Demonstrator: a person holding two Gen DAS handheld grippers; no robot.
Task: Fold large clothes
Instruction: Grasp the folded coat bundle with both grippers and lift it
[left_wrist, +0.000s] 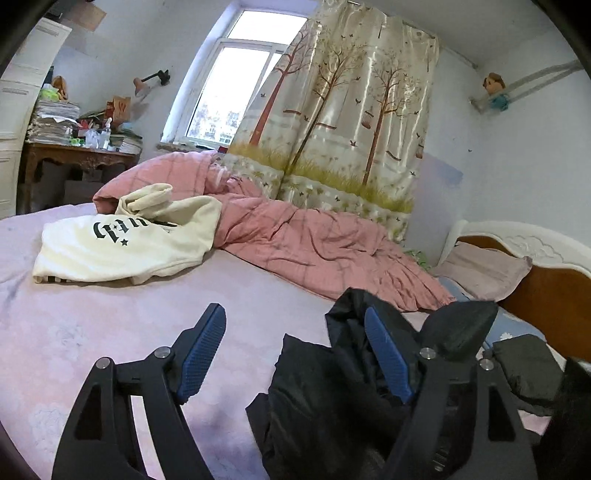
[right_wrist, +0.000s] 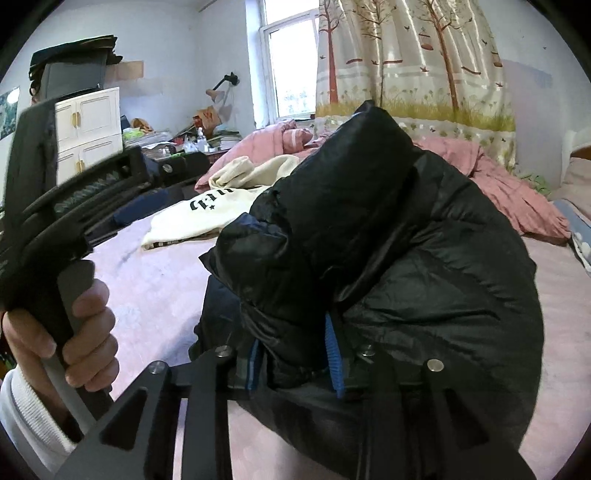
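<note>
A black puffy jacket (right_wrist: 424, 258) lies bunched on the pink bed sheet (left_wrist: 92, 332). In the right wrist view my right gripper (right_wrist: 295, 365) has a fold of the jacket filling the gap between its blue pads (right_wrist: 335, 362), and both pads touch the fabric. In the left wrist view my left gripper (left_wrist: 295, 350) stands wide open just above the sheet. The jacket (left_wrist: 314, 398) rests against its right finger (left_wrist: 388, 354), while its left finger (left_wrist: 203, 354) is bare. A hand (right_wrist: 88, 325) holds the left gripper's handle.
A cream sweatshirt with black lettering (left_wrist: 125, 243) lies further back on the bed. Behind it a pink quilt (left_wrist: 314, 236) is heaped along the curtain (left_wrist: 351, 129). A pillow (left_wrist: 484, 273) and wooden headboard (left_wrist: 554, 295) are at the right. A cluttered desk (left_wrist: 74, 151) stands at the left.
</note>
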